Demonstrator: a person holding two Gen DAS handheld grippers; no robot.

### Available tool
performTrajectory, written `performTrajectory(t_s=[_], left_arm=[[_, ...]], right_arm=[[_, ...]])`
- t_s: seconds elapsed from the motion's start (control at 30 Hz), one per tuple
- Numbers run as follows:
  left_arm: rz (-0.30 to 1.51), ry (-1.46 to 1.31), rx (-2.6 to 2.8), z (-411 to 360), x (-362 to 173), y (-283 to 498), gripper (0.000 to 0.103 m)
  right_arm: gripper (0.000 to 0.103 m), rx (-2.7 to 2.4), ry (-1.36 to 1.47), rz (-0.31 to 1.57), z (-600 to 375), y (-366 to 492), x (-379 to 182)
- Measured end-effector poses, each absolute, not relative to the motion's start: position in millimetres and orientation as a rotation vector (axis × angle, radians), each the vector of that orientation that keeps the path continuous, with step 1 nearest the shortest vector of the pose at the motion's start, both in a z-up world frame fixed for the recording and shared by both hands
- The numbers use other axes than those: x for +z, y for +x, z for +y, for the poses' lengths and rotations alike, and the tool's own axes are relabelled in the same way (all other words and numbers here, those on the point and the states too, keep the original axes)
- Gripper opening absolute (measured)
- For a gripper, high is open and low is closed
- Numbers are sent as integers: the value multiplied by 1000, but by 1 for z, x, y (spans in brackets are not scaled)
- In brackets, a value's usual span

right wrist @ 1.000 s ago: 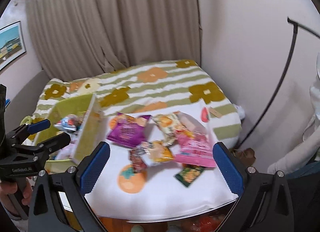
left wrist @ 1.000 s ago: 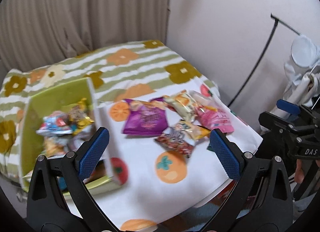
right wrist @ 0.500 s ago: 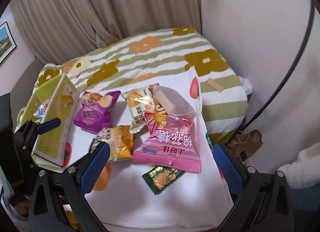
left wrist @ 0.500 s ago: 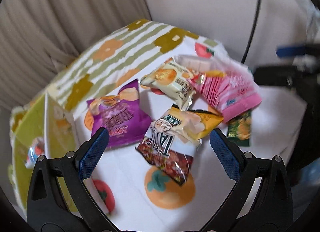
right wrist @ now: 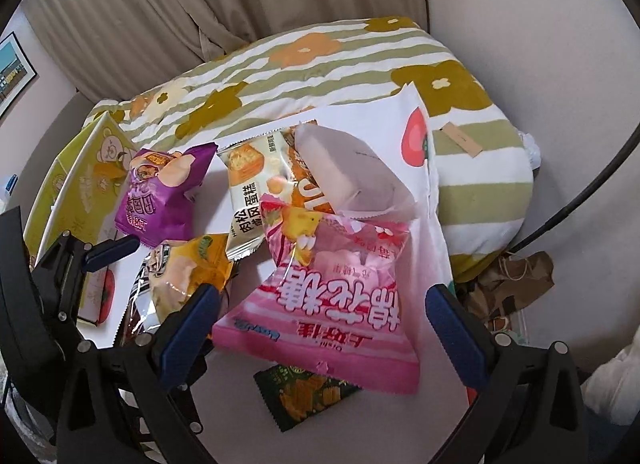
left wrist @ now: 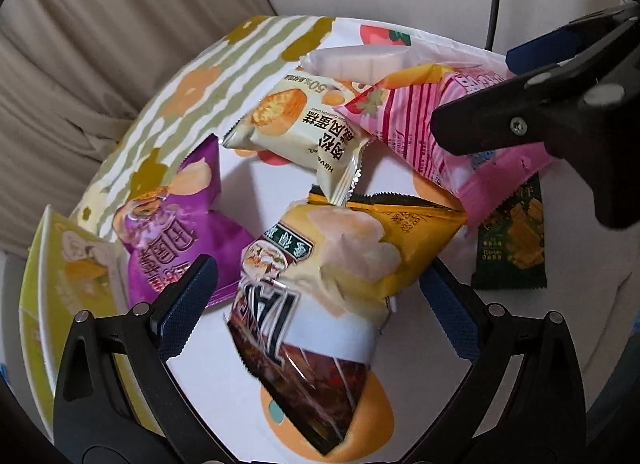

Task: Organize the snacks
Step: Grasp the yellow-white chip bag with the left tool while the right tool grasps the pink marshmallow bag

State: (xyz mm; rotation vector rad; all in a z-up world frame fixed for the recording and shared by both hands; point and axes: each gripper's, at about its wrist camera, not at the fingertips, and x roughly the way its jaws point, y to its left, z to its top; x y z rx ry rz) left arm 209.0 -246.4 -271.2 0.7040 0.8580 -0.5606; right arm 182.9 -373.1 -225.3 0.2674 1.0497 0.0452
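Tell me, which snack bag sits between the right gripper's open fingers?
The big pink striped bag, lying between the right gripper's fingers. The yellow one lies left of it, the purple one farther back.

Both tools look alike: the left black plastic two-finger gripper (left wrist: 316,300) and the right black plastic two-finger gripper (right wrist: 324,316) carry blue knurled rubber pads (left wrist: 186,296) at 10 and 2 o'clock, with silver rivets (left wrist: 495,308).

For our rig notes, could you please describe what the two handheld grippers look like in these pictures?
The left gripper and the right gripper look alike: black plastic frames with two wide-set arms, each tipped by a flat blue pad with a fine knurled texture. Small silver screws and rivets stud the frames. No cables, readable markings or sleeves are visible.
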Motion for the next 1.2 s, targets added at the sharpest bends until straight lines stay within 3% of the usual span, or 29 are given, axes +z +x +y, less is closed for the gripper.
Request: performTrajectory(t_s=[0.07, 0.13, 0.4, 0.83, 1.07, 1.2], left_arm=[[868, 699, -559, -248, -273, 213, 100], [885, 687, -568, -250, -276, 214, 90], [919, 658, -563, -248, -277, 211, 76], [978, 624, -542, -233, -272, 208, 67], [1012, 562, -506, -217, -265, 204, 67], [1019, 524, -488, -212, -258, 202, 66]], right_arm=[[101, 57, 267, 1055, -374, 186, -228], [100, 70, 264, 1062, -373, 190, -230], [98, 110, 272, 1100, -370, 201, -242], [97, 117, 283, 1134, -368, 208, -253], [75, 97, 218, 1156, -364, 207, -259], [69, 90, 196, 1147, -362, 200, -253]])
